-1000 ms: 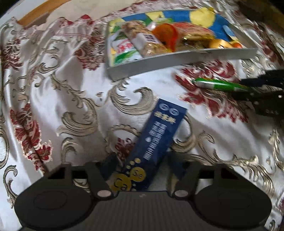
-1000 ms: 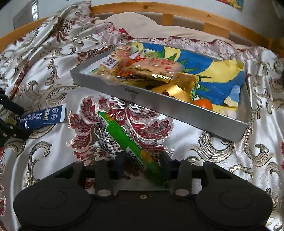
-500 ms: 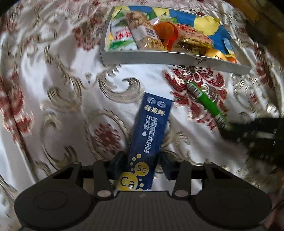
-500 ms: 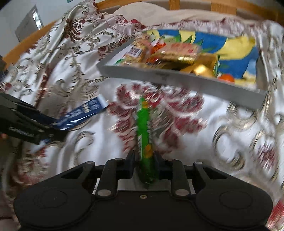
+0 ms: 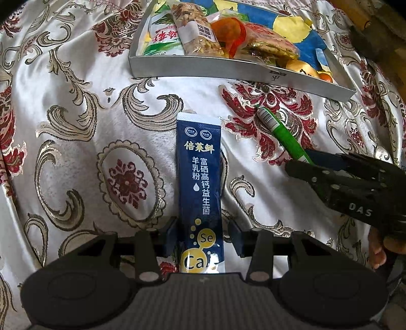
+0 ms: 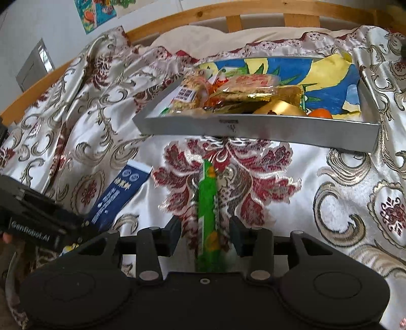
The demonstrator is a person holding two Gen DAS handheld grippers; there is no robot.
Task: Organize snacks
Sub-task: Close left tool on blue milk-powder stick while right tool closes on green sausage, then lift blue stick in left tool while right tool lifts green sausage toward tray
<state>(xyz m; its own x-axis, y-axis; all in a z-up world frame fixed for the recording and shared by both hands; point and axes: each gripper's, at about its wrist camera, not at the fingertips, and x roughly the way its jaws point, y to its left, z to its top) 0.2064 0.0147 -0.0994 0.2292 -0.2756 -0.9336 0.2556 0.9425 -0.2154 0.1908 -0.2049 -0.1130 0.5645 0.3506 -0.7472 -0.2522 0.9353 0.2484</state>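
Observation:
A dark blue sachet (image 5: 200,182) with Chinese print lies on the patterned cloth, its near end between the fingers of my left gripper (image 5: 203,238); the jaws stand open with small gaps on both sides. A green stick snack (image 6: 206,215) lies between the fingers of my right gripper (image 6: 205,234), also open around it. The sachet also shows in the right wrist view (image 6: 119,193), and the green stick in the left wrist view (image 5: 284,134). A grey tray (image 6: 253,127) beyond holds several snack packs.
The tray (image 5: 228,68) has a blue and yellow lining, wrapped snacks and an orange fruit (image 6: 319,113). The cloth covers a bed with a wooden frame (image 6: 228,15) behind. The right gripper's body (image 5: 355,187) sits at the right of the left wrist view.
Both grippers turned to line up with their snacks. The sachet and the green stick now lie straight between the fingers. The right gripper's jaws stand wider than half a second ago.

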